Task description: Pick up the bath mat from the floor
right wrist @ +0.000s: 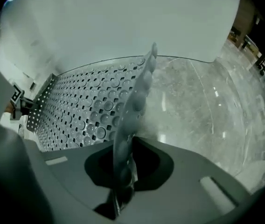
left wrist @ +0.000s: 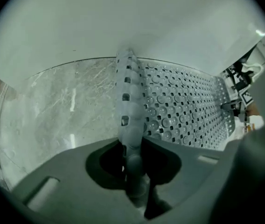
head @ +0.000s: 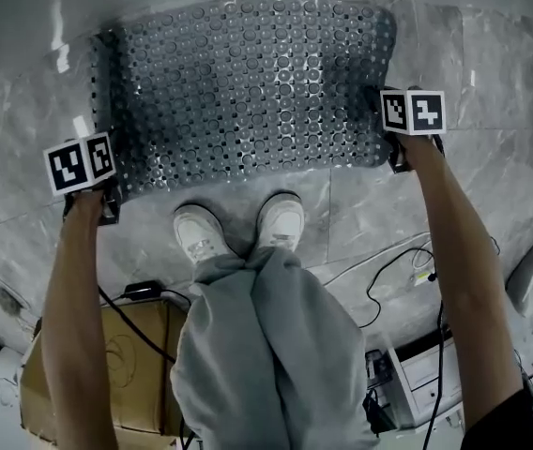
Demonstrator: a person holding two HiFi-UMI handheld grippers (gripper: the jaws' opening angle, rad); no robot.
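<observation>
mat: bath mat [head: 248, 82] lying on the marble floor [head: 501, 73], just past the shoes [head: 238, 228] | left gripper [left wrist: 133, 146]: clamped tight on the mat's near-left corner, edge pinched up | right gripper [right wrist: 123, 148]: same deal, squeezed onto the right edge

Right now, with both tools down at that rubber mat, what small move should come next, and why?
Probably a slow, even lift of both tools together. The left tool and the right tool are each shut on a near corner of the mat. Its edge curls up off the floor between the jaws, while the rest lies flat.
</observation>
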